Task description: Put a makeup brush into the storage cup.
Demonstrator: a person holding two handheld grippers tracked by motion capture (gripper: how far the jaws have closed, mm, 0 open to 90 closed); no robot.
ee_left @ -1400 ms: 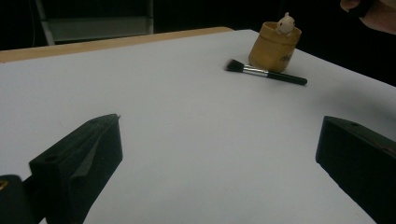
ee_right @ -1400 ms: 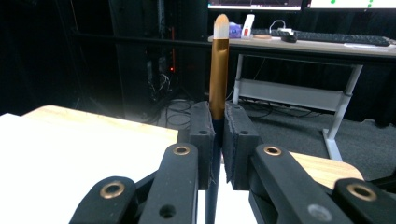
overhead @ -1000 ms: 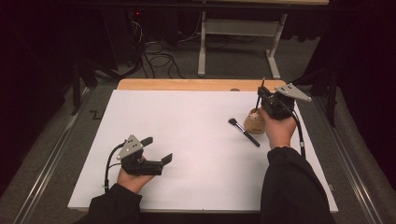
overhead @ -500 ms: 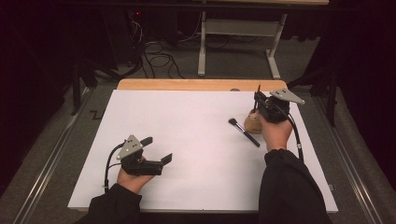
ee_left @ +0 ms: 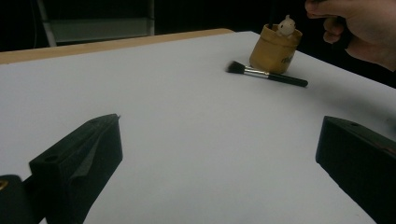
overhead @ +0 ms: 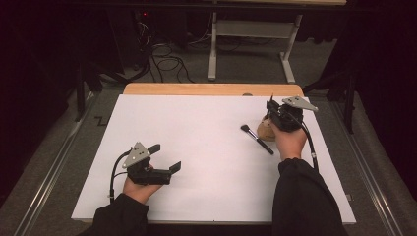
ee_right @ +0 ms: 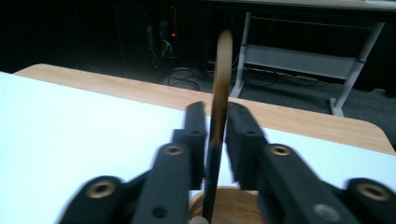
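Note:
A tan wooden cup point(overhead: 264, 130) point(ee_left: 274, 51) stands at the table's right, a small white figure point(ee_left: 286, 25) on its rim. My right gripper point(overhead: 272, 105) point(ee_right: 215, 112) hangs just above the cup point(ee_right: 229, 205), pointing away from me. A thin dark-handled brush point(ee_right: 222, 84) stands upright between its jaws, which have just been opening; a thin gap shows beside the handle. A second black makeup brush point(overhead: 256, 139) point(ee_left: 266, 73) lies flat left of the cup. My left gripper point(overhead: 165, 157) point(ee_left: 219, 135) rests open and empty at the front left.
White sheet point(overhead: 196, 147) covers the table, with a wooden edge point(overhead: 196, 89) at the far side. Beyond stand a metal frame point(overhead: 251, 44) and loose cables point(overhead: 167, 64) on the dark floor.
My right hand has shifted slightly left and settled over the cup. The left hand and the lying brush have kept still.

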